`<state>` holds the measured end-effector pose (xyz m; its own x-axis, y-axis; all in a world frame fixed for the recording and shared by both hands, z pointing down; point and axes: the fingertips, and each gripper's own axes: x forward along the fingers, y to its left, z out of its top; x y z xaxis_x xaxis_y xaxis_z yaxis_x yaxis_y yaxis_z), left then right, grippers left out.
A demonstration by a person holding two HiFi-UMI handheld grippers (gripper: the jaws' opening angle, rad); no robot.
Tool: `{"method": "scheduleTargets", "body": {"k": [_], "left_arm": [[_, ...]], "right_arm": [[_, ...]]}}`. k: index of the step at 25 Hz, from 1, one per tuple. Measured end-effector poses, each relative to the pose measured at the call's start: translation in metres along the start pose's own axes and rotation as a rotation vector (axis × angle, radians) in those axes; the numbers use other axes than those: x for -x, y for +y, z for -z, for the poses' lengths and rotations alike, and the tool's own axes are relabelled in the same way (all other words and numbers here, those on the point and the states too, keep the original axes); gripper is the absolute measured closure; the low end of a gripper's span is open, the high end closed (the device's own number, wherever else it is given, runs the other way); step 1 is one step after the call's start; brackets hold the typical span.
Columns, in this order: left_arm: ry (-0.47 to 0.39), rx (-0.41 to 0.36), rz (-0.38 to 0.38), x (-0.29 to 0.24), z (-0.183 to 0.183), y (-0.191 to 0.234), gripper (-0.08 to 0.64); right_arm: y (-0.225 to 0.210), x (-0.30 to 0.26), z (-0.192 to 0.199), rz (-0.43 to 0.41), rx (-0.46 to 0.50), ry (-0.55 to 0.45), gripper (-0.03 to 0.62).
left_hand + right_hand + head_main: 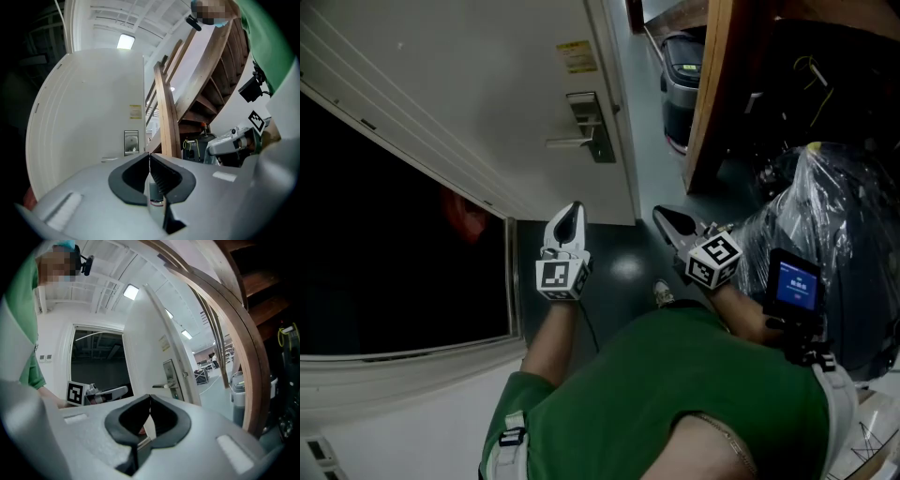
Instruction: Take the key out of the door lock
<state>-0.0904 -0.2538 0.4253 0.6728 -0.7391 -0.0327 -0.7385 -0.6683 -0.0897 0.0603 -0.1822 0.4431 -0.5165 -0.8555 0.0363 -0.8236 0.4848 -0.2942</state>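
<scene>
The white door [487, 84] stands open, with a metal lock plate [589, 122] and lever handle [565, 142] near its edge. The same lock plate [131, 142] shows ahead in the left gripper view and the lock plate [169, 376] in the right gripper view. The key is too small to make out in any view. My left gripper [572, 210] is shut and empty, held well short of the lock and below it in the head view. My right gripper [662, 215] is also shut and empty, beside the door's edge. The left gripper [149, 155] and right gripper [150, 397] each show their tips meeting.
A wooden staircase post [710, 94] rises right of the door's edge, with a dark bin [680, 84] behind it. A bag wrapped in clear plastic [830, 216] sits at the right. A dark opening [394, 244] lies left of the door. A yellow label [577, 56] is above the lock.
</scene>
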Motion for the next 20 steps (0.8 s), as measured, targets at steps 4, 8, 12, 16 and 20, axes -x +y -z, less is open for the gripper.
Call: {"method": "scheduleTargets", "body": {"k": [4, 8, 12, 16, 20], "left_arm": [[0.033, -0.032, 0.008, -0.036, -0.004, 0.004, 0.555], [0.063, -0.094, 0.032, -0.075, 0.002, 0.009, 0.491], [0.102, -0.162, 0.039, -0.112, 0.009, 0.016, 0.425], [0.122, -0.196, 0.024, -0.141, 0.014, 0.029, 0.407], [0.159, -0.223, 0.02, -0.165, 0.024, 0.038, 0.386]], "right_arm": [[-0.022, -0.008, -0.007, -0.004, -0.01, -0.007, 0.589], [-0.046, -0.019, -0.01, -0.003, -0.021, -0.006, 0.589], [-0.068, -0.026, -0.014, -0.002, -0.026, -0.005, 0.589], [-0.089, -0.034, -0.02, 0.004, -0.027, -0.011, 0.589], [-0.108, -0.044, -0.025, 0.005, -0.029, -0.015, 0.589]]}}
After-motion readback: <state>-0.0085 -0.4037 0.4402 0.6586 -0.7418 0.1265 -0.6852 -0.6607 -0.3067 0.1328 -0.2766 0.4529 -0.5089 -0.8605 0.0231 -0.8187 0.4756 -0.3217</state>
